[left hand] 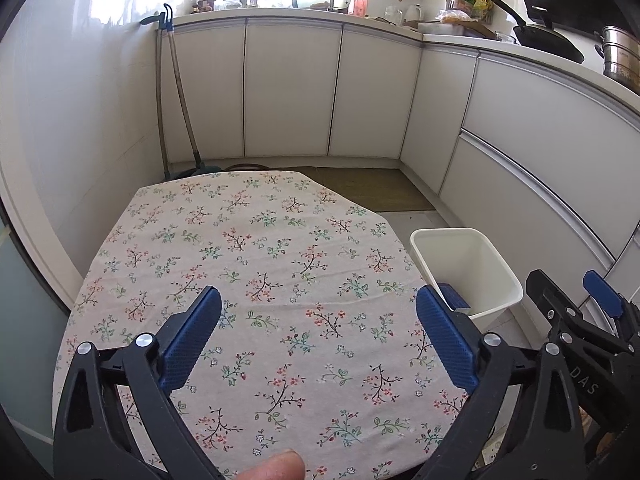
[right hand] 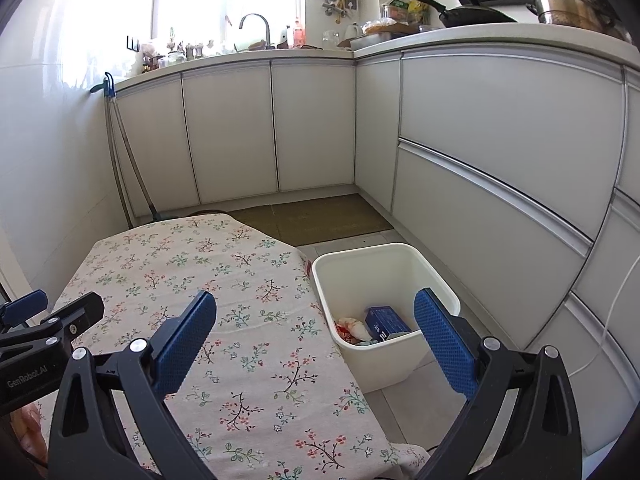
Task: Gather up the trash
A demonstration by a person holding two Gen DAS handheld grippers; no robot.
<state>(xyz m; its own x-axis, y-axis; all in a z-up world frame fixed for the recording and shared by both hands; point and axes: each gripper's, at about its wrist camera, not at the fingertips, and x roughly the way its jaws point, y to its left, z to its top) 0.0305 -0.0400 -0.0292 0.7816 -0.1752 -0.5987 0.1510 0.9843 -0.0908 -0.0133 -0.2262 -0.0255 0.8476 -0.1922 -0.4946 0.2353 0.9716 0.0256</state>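
Left claw [left hand: 318, 326] jaws spread wide, nothing between the blue ribbed pads, hanging over the cloth-covered surface [left hand: 256, 248]; a fingertip [left hand: 276, 466] shows at the bottom edge of the left wrist view. Right claw [right hand: 316, 330] also wide apart and empty, sitting over the surface's right edge with its right pad in front of the bin. Each claw shows in the other's view: right one at the far right of the left view, left one at the lower left of the right view. Trash is already in the white bin [right hand: 384, 258], a square plastic tub standing on the floor just beside the surface's right edge. Inside: dark blue box [right hand: 386, 322] with small white print, too small to read, lying tilted toward the near wall; crumpled white wrapper with red-orange marks [right hand: 352, 328] left of it, touching or nearly so; a pale teal scrap at the bottom near the front wall, partly hidden. Tablecloth is off-white with red, green and blue flower sprigs; no loose item visible on it. Writing: "GenRobot.AI" on the left claw body in the right view; "DAS" on the right claw body in the left view. White cabinets [right hand: 312, 128] behind, brown mat [right hand: 316, 218] on the floor.
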